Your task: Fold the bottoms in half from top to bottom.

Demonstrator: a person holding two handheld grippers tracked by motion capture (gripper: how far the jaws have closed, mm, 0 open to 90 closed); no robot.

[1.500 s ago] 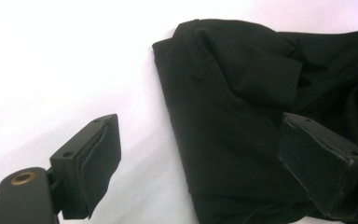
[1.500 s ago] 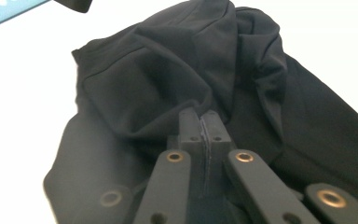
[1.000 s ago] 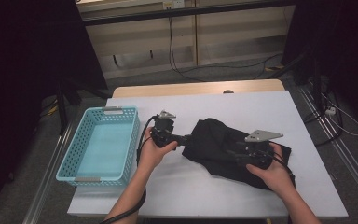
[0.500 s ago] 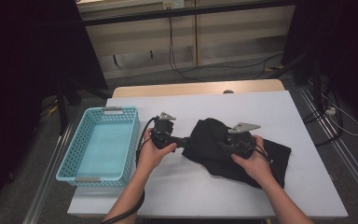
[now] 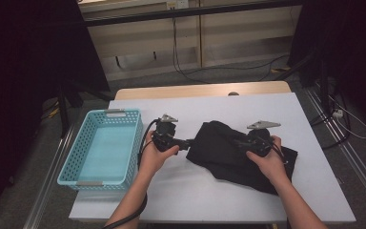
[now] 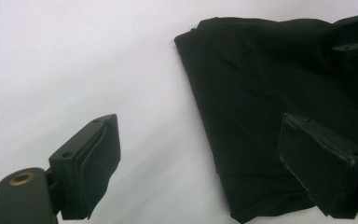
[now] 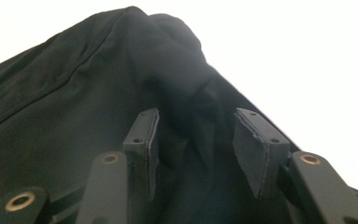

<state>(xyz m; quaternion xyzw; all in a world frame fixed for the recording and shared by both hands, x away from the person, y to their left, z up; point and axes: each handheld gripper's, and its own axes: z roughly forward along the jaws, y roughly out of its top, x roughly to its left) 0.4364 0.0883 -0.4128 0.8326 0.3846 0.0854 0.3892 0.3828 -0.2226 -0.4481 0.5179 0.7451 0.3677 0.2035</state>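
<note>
Left claw [image 5: 189, 142] spread wide, right claw [image 5: 238, 141] half-spread (jaws just opening), both level.

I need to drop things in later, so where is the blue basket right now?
In the high view the blue basket sits at the table's left edge, just left of the left gripper, apart from the black cloth.

White table [image 5: 209, 191], black cloth [image 5: 228, 157] crumpled at centre right, turquoise basket [image 5: 119, 143] near left edge
</note>
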